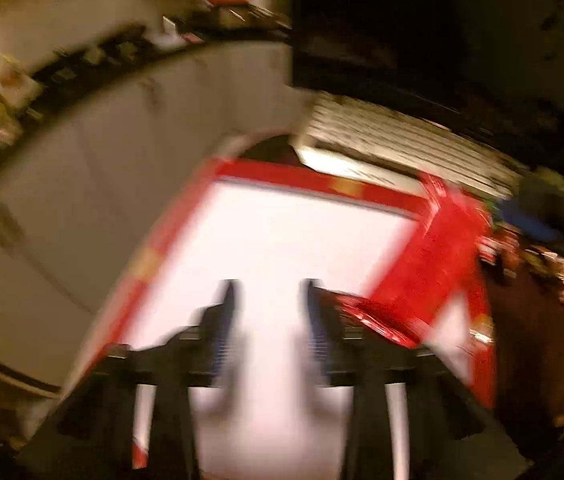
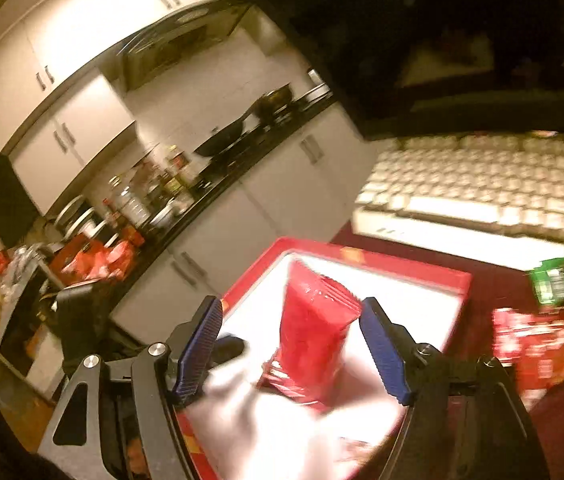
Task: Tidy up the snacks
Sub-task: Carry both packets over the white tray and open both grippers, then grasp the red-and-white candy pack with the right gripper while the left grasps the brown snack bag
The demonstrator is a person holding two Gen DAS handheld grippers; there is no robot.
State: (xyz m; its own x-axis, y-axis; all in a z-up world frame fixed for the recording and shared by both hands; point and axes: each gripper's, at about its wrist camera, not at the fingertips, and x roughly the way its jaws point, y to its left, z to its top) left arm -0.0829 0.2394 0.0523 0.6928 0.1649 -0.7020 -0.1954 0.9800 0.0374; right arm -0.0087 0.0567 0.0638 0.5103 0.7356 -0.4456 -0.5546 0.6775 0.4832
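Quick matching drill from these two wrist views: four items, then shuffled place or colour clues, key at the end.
Items:
1. red snack packet
2. keyboard
3. green packet
4. red box

Clues:
A. white, on the table behind the box
B. white-lined, red rim
C. between the open right tongs
D. by the keyboard's front edge

Pairs: 1-C, 2-A, 3-D, 4-B

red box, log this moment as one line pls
red box white inside | red packet in box, between open right gripper | left gripper open over box, holds nothing | more packets on table
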